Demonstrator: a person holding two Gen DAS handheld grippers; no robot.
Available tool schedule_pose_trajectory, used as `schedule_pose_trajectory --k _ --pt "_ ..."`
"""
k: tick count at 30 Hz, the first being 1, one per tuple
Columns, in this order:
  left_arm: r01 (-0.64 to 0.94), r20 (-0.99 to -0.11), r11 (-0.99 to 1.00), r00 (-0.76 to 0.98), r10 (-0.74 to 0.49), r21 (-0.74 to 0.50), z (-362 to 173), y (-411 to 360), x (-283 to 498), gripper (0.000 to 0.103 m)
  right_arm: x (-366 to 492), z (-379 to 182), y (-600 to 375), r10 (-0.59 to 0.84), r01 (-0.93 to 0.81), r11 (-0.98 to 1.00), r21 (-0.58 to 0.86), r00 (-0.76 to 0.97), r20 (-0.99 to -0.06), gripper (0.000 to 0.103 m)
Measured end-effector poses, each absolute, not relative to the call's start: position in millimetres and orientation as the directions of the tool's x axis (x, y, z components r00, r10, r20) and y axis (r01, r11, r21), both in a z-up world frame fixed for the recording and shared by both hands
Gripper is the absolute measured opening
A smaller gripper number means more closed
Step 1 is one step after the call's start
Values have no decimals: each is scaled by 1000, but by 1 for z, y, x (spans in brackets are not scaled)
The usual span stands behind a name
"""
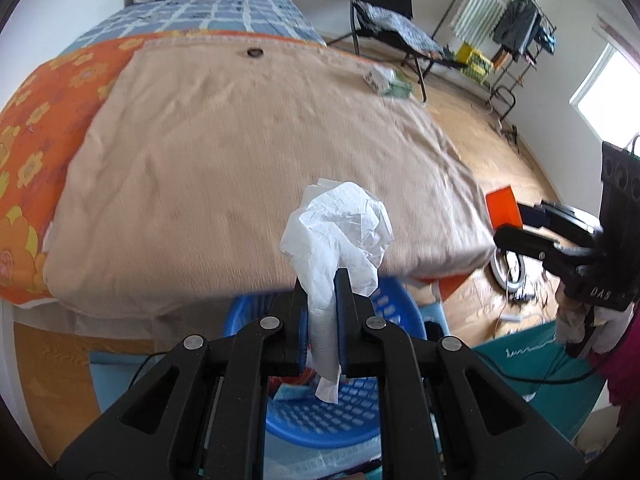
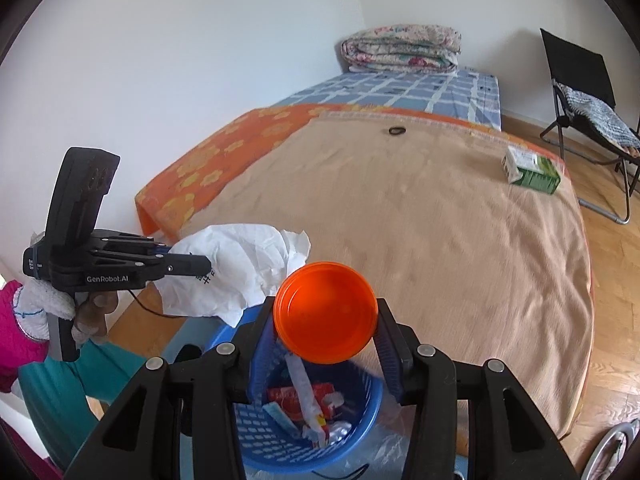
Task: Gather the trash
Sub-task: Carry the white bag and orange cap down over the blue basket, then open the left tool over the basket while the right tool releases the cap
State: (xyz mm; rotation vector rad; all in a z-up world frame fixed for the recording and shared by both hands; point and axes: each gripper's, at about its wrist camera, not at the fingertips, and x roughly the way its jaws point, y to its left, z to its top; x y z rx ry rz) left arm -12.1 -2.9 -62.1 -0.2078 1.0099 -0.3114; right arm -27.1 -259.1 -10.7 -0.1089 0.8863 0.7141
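My left gripper point(image 1: 323, 280) is shut on a crumpled white tissue point(image 1: 340, 232) and holds it above the blue basket point(image 1: 320, 412) at the foot of the bed. It also shows in the right wrist view point(image 2: 200, 266) with the tissue point(image 2: 236, 264). My right gripper point(image 2: 326, 316) is shut on an orange plastic cup point(image 2: 326, 314), held over the blue basket point(image 2: 256, 432), which holds several wrappers. The right gripper shows in the left wrist view point(image 1: 508, 236) with the orange cup point(image 1: 503, 209).
The bed's tan blanket point(image 2: 440, 248) carries a green and white carton point(image 2: 532, 172) and a small dark ring point(image 2: 397, 131). A folded quilt point(image 2: 400, 50) lies at the head. A black folding chair point(image 2: 580, 92) stands on the wooden floor.
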Motion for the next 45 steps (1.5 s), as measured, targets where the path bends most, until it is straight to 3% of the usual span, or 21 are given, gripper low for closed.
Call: schedule_pose_trajectory --k 16,27,45 --pt "238 -874 932 343 -344 -273 -118 -36 -44 9 -53 -55 -238 478 -665 726 176 302 -825 48" --pt "209 -916 945 264 -303 -252 -150 -34 -48 9 -71 -84 -220 446 -707 683 180 209 -870 48" --pt "186 -929 956 253 -271 -228 -158 -31 -45 9 -73 -106 -211 401 -714 676 183 147 -904 48"
